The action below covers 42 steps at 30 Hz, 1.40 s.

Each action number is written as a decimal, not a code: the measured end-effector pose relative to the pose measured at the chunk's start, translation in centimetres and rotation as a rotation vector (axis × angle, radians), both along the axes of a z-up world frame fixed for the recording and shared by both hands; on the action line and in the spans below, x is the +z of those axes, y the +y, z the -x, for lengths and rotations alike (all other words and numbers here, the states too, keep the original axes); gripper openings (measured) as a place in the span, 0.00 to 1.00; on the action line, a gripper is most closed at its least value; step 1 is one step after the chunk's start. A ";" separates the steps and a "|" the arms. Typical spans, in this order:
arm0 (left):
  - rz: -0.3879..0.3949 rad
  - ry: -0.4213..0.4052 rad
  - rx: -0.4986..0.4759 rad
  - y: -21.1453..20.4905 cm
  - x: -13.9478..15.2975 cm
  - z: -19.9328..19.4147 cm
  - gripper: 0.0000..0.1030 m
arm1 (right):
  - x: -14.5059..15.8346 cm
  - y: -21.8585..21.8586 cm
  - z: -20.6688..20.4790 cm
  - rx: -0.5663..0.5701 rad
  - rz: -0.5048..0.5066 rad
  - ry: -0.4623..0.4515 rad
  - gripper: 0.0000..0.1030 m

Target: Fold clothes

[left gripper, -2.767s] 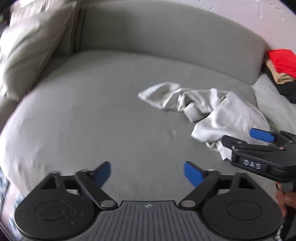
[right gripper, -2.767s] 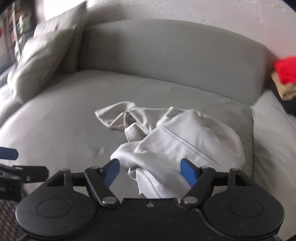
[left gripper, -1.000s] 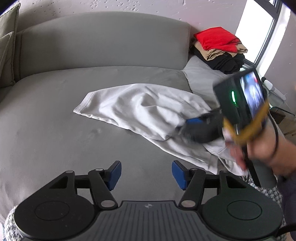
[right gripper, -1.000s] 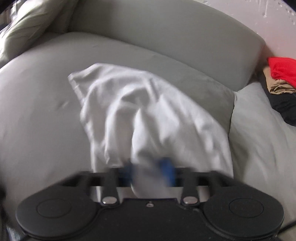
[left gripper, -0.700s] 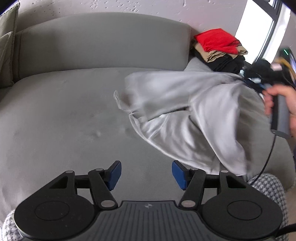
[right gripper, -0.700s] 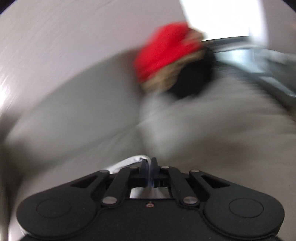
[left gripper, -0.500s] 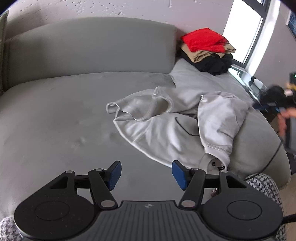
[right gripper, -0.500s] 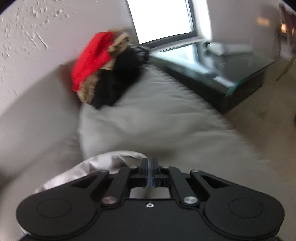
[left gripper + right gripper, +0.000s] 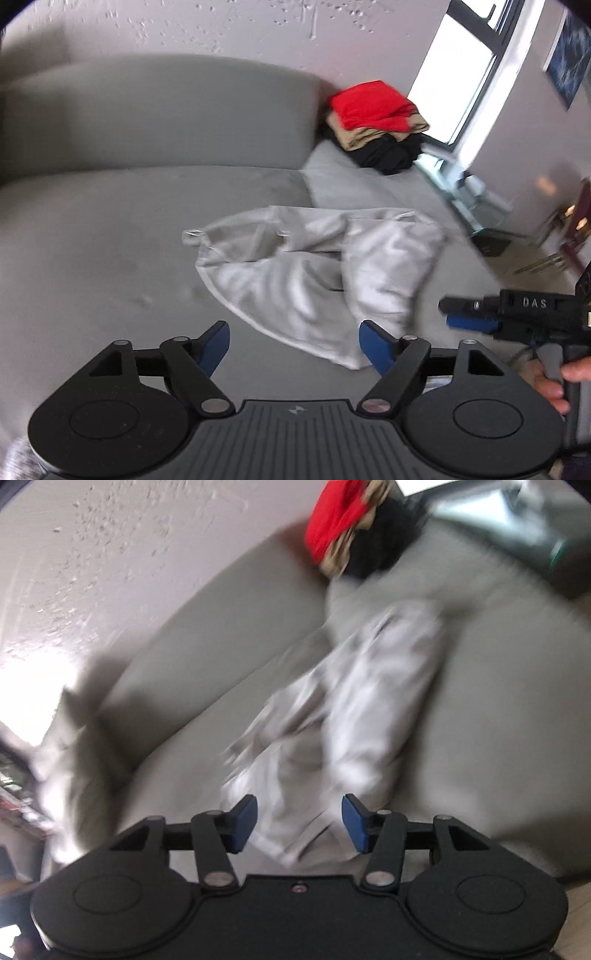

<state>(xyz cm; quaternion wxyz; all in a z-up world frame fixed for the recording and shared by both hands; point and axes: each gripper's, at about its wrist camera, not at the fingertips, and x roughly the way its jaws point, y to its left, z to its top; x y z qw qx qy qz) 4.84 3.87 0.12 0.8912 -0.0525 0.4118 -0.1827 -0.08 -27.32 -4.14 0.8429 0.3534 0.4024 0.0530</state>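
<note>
A pale grey garment (image 9: 317, 266) lies crumpled on the grey sofa seat (image 9: 110, 243), one part folded over toward the right. My left gripper (image 9: 293, 345) hovers over the seat just in front of its near edge, its jaws opening with nothing between them. My right gripper (image 9: 299, 821) looks down on the same garment (image 9: 351, 716), blurred; its jaws are opening and the cloth lies beyond and below them, not pinched. In the left wrist view the right gripper (image 9: 469, 314) shows at the right, held by a hand (image 9: 554, 380).
A stack of folded clothes, red on tan on black (image 9: 376, 125), sits on the sofa's far right corner by the backrest (image 9: 159, 114). A window (image 9: 465, 77) and a low glass table (image 9: 476, 210) stand right of the sofa. A cushion (image 9: 70, 760) lies at the left end.
The right gripper swung the garment to the right, let it drop on the seat and opened. It then rolled and swung back toward the cloth. The left gripper rose slightly and widened.
</note>
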 end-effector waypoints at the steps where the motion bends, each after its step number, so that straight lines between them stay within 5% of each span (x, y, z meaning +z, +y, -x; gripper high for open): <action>1: -0.014 0.016 0.015 0.1 -0.7 -0.2 0.66 | -1.2 0.7 -0.2 0.005 -0.063 0.026 0.45; 4: 0.006 0.100 0.044 0.1 -4.1 -1.1 0.51 | -4.2 2.1 -0.5 -0.020 -0.207 0.095 0.44; 9: 0.079 0.173 0.070 0.2 -8.0 -2.5 0.46 | -7.9 3.5 -1.0 -0.112 -0.337 0.174 0.44; 13: 0.106 0.183 0.082 0.3 -9.5 -4.1 0.46 | -9.5 4.0 -1.6 -0.195 -0.365 0.197 0.43; 19: 0.219 0.234 0.126 1.4 -11.2 -6.7 0.48 | -9.9 3.7 -1.9 -0.375 -0.360 0.110 0.42; 20: 0.233 0.242 0.132 1.4 -11.3 -7.1 0.48 | -9.8 3.6 -2.1 -0.383 -0.348 0.104 0.40; 24: 0.279 0.267 0.129 1.5 -11.8 -8.5 0.51 | -10.2 3.1 -2.7 -0.410 -0.358 0.107 0.07; 25: 0.297 0.270 0.118 1.6 -12.0 -8.8 0.53 | -10.3 3.0 -2.7 -0.409 -0.386 0.106 0.06; 33: 0.562 0.374 0.075 3.3 -14.4 -11.0 0.60 | -9.8 1.8 -2.6 -0.389 -0.573 0.049 0.05; 42: 0.809 0.424 0.057 3.4 -17.0 -13.5 0.53 | -9.5 1.0 -1.2 -0.389 -0.629 0.053 0.05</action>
